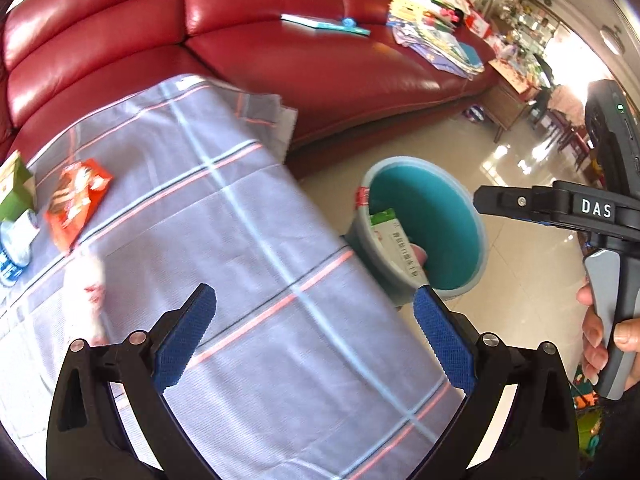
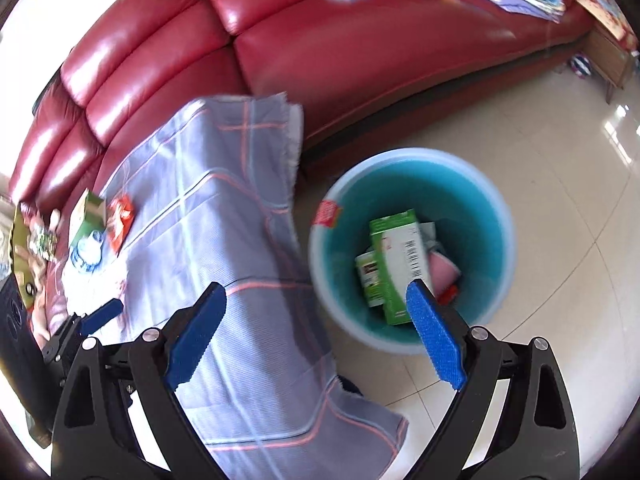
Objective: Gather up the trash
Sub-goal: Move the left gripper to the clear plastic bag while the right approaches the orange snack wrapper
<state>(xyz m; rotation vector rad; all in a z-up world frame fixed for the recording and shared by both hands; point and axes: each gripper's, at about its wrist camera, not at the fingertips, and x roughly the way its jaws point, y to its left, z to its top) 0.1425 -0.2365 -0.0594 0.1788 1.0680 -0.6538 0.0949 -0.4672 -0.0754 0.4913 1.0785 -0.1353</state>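
Observation:
My left gripper (image 1: 316, 336) is open and empty above the table's plaid cloth (image 1: 240, 248). Open and empty too, my right gripper (image 2: 316, 336) hangs beside the table's edge, over the near rim of a teal bin (image 2: 504, 240) on the floor. A green-and-white box (image 2: 396, 264) stands tilted inside the bin with a pink item (image 2: 444, 268) and other trash. At the table's far left lie a red snack packet (image 1: 76, 200), a green carton (image 1: 14, 188) and a crumpled blue-and-white wrapper (image 1: 16, 244). The left wrist view also shows the bin (image 1: 460, 280) and the right gripper (image 1: 484, 200), held by a hand (image 1: 600, 340).
A red leather sofa (image 1: 320, 64) runs behind the table and bin, with a book (image 1: 324, 24) and a pile of papers (image 1: 436, 36) on its seat. Glossy tiled floor (image 2: 540, 152) spreads to the right. A wooden side table (image 1: 508, 100) stands past the sofa's end.

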